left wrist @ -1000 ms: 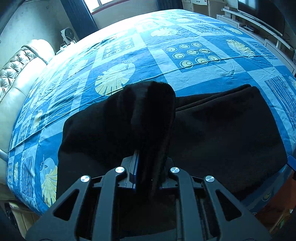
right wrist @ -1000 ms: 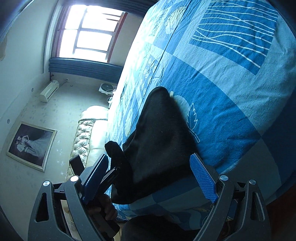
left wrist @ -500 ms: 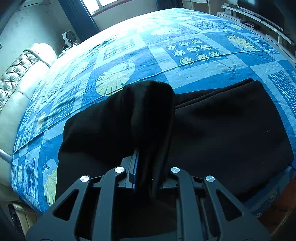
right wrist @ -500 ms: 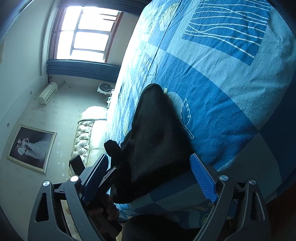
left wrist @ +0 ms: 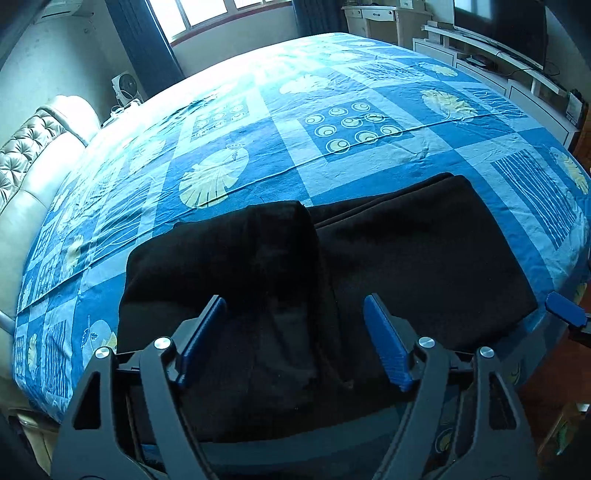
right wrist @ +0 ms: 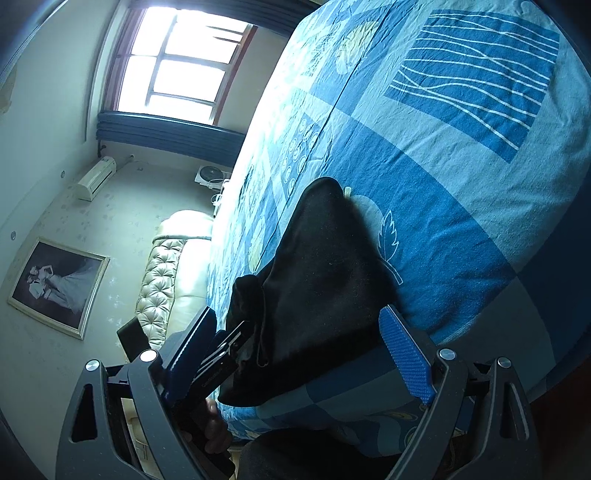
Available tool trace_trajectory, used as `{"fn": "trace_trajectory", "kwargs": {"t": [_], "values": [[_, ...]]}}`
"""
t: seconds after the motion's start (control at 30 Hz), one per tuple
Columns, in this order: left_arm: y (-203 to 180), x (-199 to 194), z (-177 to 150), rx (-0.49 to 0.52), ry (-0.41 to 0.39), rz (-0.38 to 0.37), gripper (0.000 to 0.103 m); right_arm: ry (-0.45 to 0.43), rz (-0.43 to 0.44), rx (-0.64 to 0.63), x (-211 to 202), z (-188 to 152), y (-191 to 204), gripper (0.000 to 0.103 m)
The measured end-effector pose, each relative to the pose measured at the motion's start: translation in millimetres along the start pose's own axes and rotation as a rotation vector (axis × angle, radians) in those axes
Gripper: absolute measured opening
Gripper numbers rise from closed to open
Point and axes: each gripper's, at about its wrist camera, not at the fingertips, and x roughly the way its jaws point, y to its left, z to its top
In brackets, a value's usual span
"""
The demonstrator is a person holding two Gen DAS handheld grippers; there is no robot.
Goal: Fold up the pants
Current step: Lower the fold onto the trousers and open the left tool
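on the bed (left wrist: 369,155), black pants (left wrist: 424,258) lie folded over; left gripper (left wrist: 295,332) has just been opening, jaws apart, right gripper (right wrist: 299,354) apart too; little seems left.

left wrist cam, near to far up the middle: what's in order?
left claw → black pants → blue patterned bedsheet → window

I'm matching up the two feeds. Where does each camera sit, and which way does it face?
Left wrist: on the left tool, facing down over the black pants on the blue bedspread; open fingers show.
Right wrist: on the right tool, rolled, facing along the bed's edge towards the window.
Shared: pants, bedspread, headboard.
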Motion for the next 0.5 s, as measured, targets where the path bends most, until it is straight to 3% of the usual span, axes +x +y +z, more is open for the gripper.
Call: {"fn": "trace_trajectory", "kwargs": {"t": [0.07, 0.27, 0.5], "values": [[12, -12, -4, -0.020, -0.010, -0.010, 0.087, 0.006, -0.013, -0.033, 3, -3, 10, 0.089], [88, -29, -28, -0.180, 0.003, -0.013, 0.088, 0.084, -0.005, -0.109, 36, -12, 43, 0.089], [187, -26, -71, -0.358, 0.012, 0.047, 0.089, 0.272, -0.031, -0.225, 130, -23, 79, 0.089]]}}
